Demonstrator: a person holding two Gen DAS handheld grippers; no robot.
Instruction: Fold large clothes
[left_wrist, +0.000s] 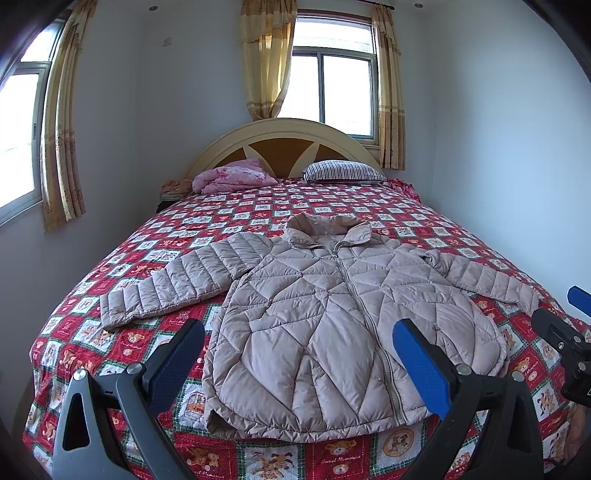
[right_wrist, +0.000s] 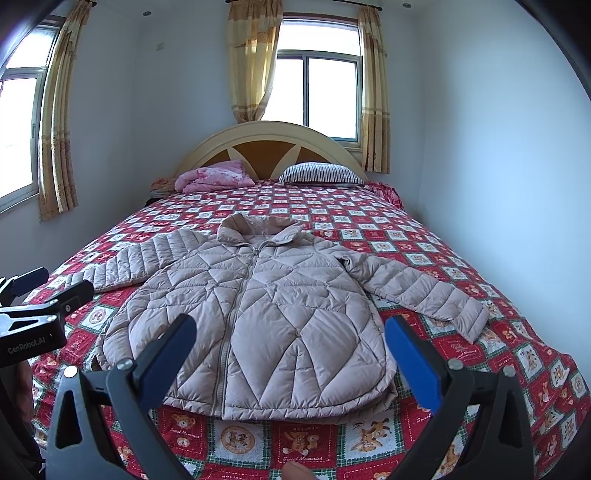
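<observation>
A: Starting at the left edge of the bed (left_wrist: 74, 321), what lies there?

B: The red teddy-bear bedspread (right_wrist: 424, 258) covers the whole bed, and the quilted beige jacket (left_wrist: 332, 314) sends one sleeve (left_wrist: 166, 284) out toward that left edge, lying flat on the cover.

A: And the left gripper (left_wrist: 299, 354)?

B: It hangs above the foot edge of the bed with its blue pads (left_wrist: 421, 365) spread wide apart, holding nothing. Seen through the gap, the jacket's lower hem sits between the two fingers but below them; I cannot tell any contact.

A: Where is the jacket body?

B: In the middle of the bed, nearer the foot edge than the headboard (left_wrist: 284, 144). It lies face up, zipper (right_wrist: 240, 295) closed, collar (right_wrist: 258, 230) pointing toward the headboard, hem near the foot edge.

A: Moving right?

B: The right gripper (right_wrist: 291, 350) also hovers over the foot edge, fingers splayed and empty. In its own view the left tool shows at the far left; in the left view the right tool shows at the far right. The two are well apart.

A: And the far side?

B: The other sleeve (right_wrist: 424, 295) stretches toward the right edge, cuff resting on the bedspread. At the head edge a pink bundle (left_wrist: 232, 179) lies left and a striped pillow (left_wrist: 343, 170) right, both against the headboard, with curtained windows (right_wrist: 317, 99) behind.
</observation>
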